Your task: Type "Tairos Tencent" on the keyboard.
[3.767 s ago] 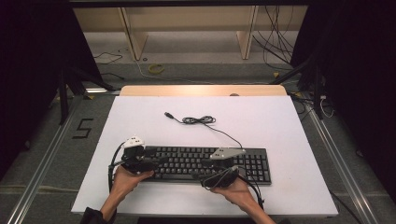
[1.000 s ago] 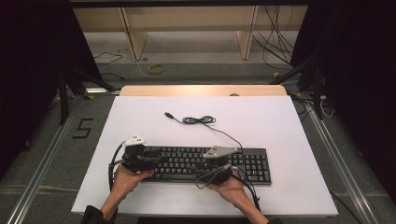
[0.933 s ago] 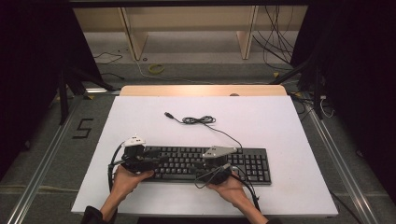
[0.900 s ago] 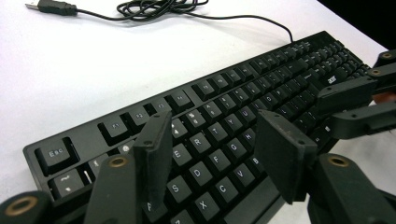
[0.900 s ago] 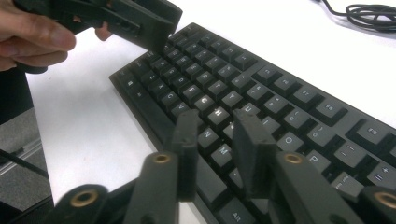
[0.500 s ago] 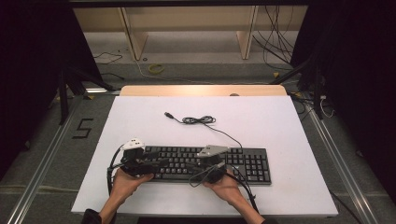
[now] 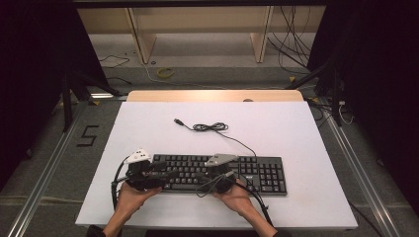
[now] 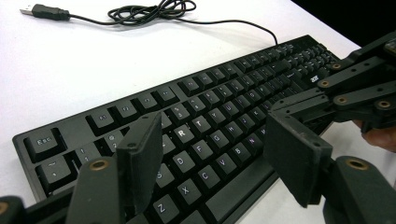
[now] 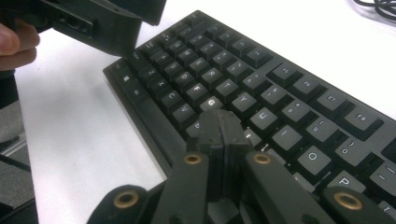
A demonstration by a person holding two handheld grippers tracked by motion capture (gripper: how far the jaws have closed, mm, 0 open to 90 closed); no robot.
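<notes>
While kbd (image 8: 196, 135) sits under jaws, nothing gripped.

Black keyboard (image 7: 217, 173) on white table (image 7: 276, 128)

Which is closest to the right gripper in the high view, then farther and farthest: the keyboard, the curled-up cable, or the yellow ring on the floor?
1. Keyboard, right under the right gripper.
2. Cable coil, mid-table beyond it.
3. Yellow ring, on the floor past the table.

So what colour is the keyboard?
The keyboard is black with white letters on its keys; the left gripper view shows it best.
</notes>
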